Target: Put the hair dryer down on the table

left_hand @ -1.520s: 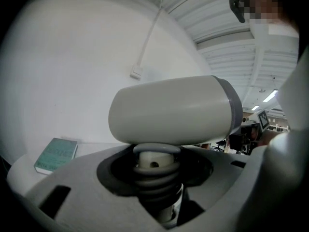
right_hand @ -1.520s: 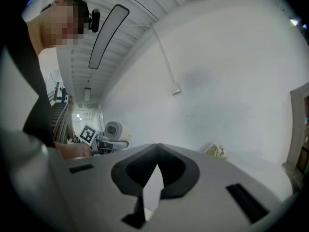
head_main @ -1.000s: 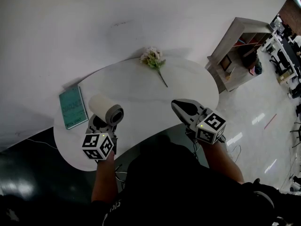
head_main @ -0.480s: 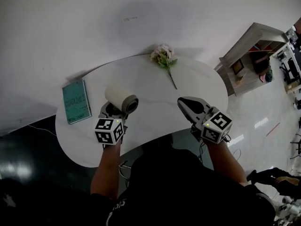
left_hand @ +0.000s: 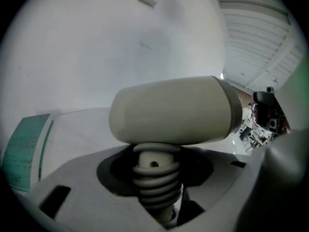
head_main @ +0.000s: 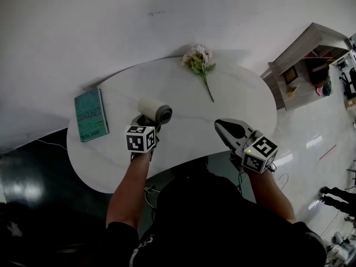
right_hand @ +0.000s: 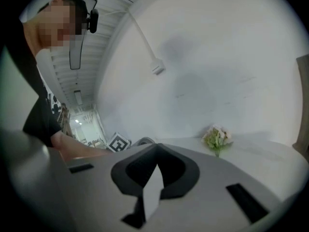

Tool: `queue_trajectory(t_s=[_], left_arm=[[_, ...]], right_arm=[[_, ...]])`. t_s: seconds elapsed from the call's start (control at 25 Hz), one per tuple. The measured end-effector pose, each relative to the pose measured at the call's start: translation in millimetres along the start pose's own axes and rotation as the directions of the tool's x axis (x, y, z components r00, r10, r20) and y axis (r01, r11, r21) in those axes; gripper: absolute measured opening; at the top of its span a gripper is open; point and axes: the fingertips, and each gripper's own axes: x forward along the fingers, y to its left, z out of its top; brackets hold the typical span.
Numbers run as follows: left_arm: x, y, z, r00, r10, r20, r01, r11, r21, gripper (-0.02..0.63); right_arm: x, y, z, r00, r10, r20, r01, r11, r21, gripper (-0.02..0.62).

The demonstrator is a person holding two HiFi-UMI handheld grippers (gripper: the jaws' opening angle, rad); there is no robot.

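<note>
The hair dryer point(head_main: 153, 109) has a cream barrel with a grey end ring and a ribbed handle. My left gripper point(head_main: 146, 122) is shut on that handle, and the barrel lies level across the jaws over the left middle of the white oval table point(head_main: 183, 135). In the left gripper view the barrel point(left_hand: 174, 110) fills the centre, with the ribbed handle point(left_hand: 155, 175) clamped below it. Whether the dryer touches the table I cannot tell. My right gripper point(head_main: 221, 124) hovers at the table's near right edge, shut and empty, as the right gripper view point(right_hand: 153, 166) confirms.
A teal book point(head_main: 90, 114) lies at the table's left end. A small bunch of flowers point(head_main: 199, 60) rests at the far edge, also seen from the right gripper point(right_hand: 216, 138). A wooden shelf unit point(head_main: 308, 54) stands on the floor at the right.
My left gripper has carried the hair dryer rightwards and further in over the table, away from the book. The right gripper has barely shifted.
</note>
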Motion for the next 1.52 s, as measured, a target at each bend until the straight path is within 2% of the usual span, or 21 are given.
queue_trajectory(t_s=[0.28, 0.44, 0.56, 0.68, 0.76, 0.88, 1.08, 1.16, 1.28, 1.4, 1.52], left_arm=[[37.0, 4.1, -22.3, 0.992, 0.02, -0.125, -0.013, 0.998, 0.059, 0.213], [54.5, 3.5, -25.6, 0.986, 0.016, -0.165, -0.002, 0.996, 0.09, 0.213], [67.0, 3.3, -28.4, 0.979, 0.022, -0.203, 0.01, 0.988, 0.156, 0.213], [80.6, 2.0, -37.4, 0.965, 0.027, -0.259, 0.041, 0.967, 0.251, 0.213], [86.8, 5.1, -40.9, 0.957, 0.034, -0.289, 0.052, 0.957, 0.285, 0.214], [94.3, 11.4, -43.2, 0.95, 0.043, -0.308, 0.049, 0.957, 0.285, 0.215], [106.5, 11.2, -46.5, 0.939, 0.049, -0.341, 0.061, 0.95, 0.307, 0.216], [108.0, 10.5, -47.2, 0.934, 0.042, -0.354, 0.082, 0.941, 0.329, 0.216], [108.9, 10.9, -46.7, 0.927, 0.022, -0.375, 0.124, 0.924, 0.361, 0.216], [107.7, 9.5, -44.3, 0.92, -0.012, -0.392, 0.154, 0.931, 0.332, 0.227], [102.7, 16.0, -32.8, 0.925, 0.016, -0.381, 0.128, 0.929, 0.348, 0.232]], right_arm=[[2.9, -6.0, -4.5, 1.0, 0.016, -0.021, -0.016, 1.0, 0.005, 0.006], [2.1, -14.4, -4.3, 1.0, -0.002, -0.016, 0.002, 0.999, 0.034, 0.006], [-1.8, -19.3, -8.2, 1.0, -0.007, -0.02, 0.007, 0.999, 0.033, 0.006], [-7.4, -26.0, -15.4, 0.999, -0.026, -0.037, 0.027, 0.999, 0.032, 0.006], [-9.5, -31.1, -20.7, 0.998, -0.034, -0.053, 0.036, 0.999, 0.027, 0.006], [-11.3, -33.1, -21.6, 0.998, -0.044, -0.049, 0.046, 0.998, 0.053, 0.006], [-17.8, -44.0, -24.8, 0.996, -0.068, -0.064, 0.071, 0.997, 0.031, 0.006], [-17.4, -44.9, -22.0, 0.996, -0.069, -0.053, 0.072, 0.996, 0.05, 0.006], [-18.6, -47.7, -23.7, 0.996, -0.061, -0.061, 0.063, 0.998, 0.03, 0.006], [-18.5, -47.1, -23.2, 0.997, -0.05, -0.058, 0.052, 0.998, 0.033, 0.006], [-18.7, -47.9, -23.3, 0.997, -0.043, -0.062, 0.045, 0.998, 0.035, 0.006]])
